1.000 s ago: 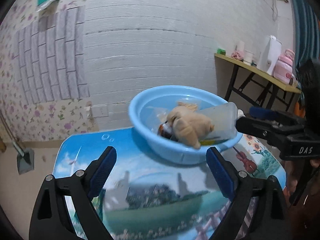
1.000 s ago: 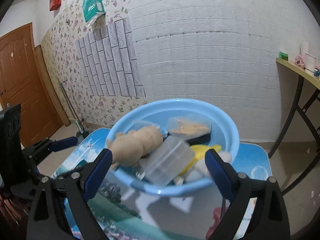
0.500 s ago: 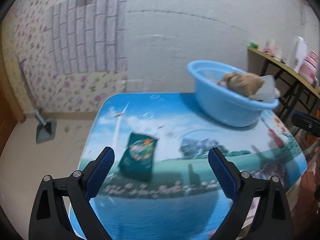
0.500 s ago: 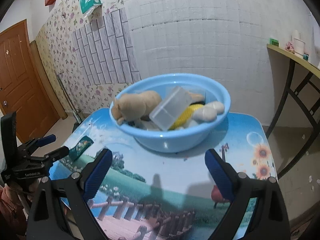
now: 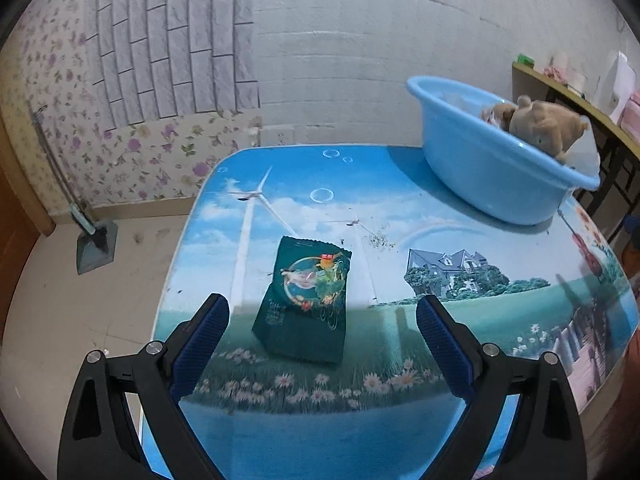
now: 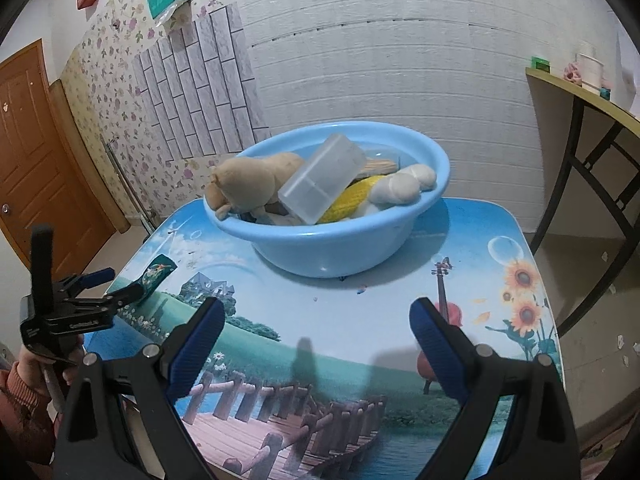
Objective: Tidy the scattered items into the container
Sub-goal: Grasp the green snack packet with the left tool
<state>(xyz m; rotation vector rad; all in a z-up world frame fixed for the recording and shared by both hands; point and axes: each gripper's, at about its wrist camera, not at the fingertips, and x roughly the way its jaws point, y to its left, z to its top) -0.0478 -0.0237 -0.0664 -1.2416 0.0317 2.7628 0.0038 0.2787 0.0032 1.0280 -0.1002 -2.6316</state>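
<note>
A dark green snack packet lies flat on the picture-printed table, just ahead of my open left gripper; it also shows in the right wrist view. The blue basin stands at the far right of the table, holding a tan plush toy. In the right wrist view the basin holds the plush, a clear plastic box, a yellow item and a white plush. My right gripper is open and empty above the table, short of the basin. The left gripper appears at the left there.
A side table with cups and a kettle stands at the right against the wall. A dustpan sits on the floor left of the table. A wooden door is at the far left. Small crumbs lie near the packet.
My left gripper has swung away from the basin to the left and closed in on the green packet. My right gripper has pulled back from the basin, which now looks further off.
</note>
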